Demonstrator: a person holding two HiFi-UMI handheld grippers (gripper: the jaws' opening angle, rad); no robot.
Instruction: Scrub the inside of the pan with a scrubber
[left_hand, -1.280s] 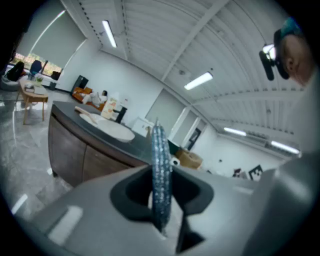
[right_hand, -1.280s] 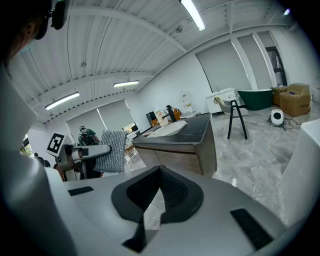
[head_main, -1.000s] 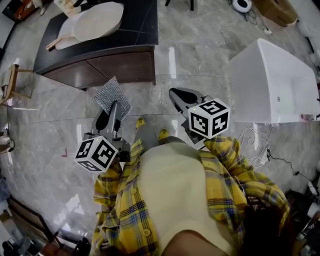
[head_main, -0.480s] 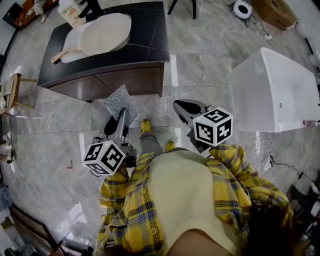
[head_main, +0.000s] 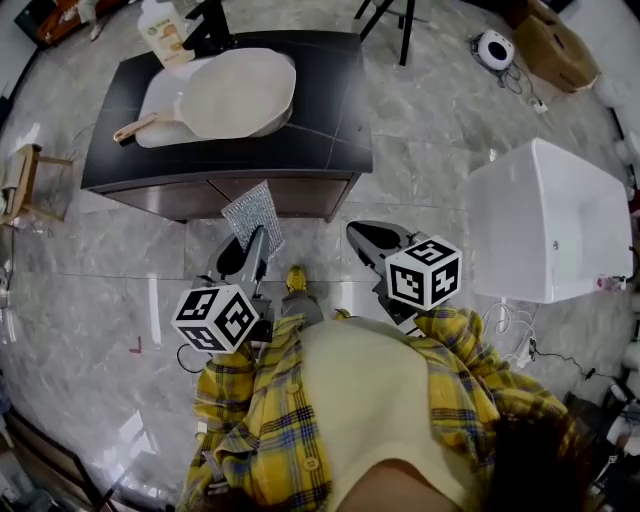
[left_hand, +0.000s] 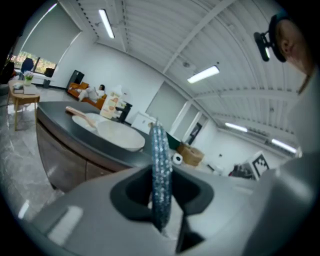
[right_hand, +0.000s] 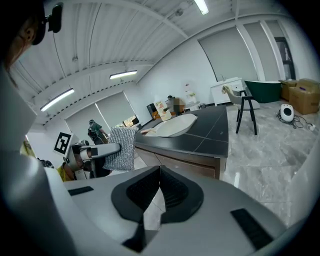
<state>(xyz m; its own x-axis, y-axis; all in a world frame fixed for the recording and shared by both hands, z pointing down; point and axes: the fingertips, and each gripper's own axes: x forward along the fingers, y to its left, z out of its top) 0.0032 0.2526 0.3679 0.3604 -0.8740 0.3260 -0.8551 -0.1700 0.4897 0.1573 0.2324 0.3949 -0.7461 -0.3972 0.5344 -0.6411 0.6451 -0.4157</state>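
Holding the scrubber (head_main: 250, 212) clamped edge-on in the left gripper (head_main: 258, 238), just in front of the dark counter (head_main: 335, 110). Right gripper (head_main: 362, 232) is pinched together with nothing in it. White pan (head_main: 240, 92) sits on the counter top, well apart from both grippers.

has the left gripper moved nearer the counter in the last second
Yes. The left gripper, shut on the scrubber, has come toward the dark counter; the scrubber now overlaps its front edge more.

1 pan (head_main: 240, 92), 1 scrubber (head_main: 252, 213)
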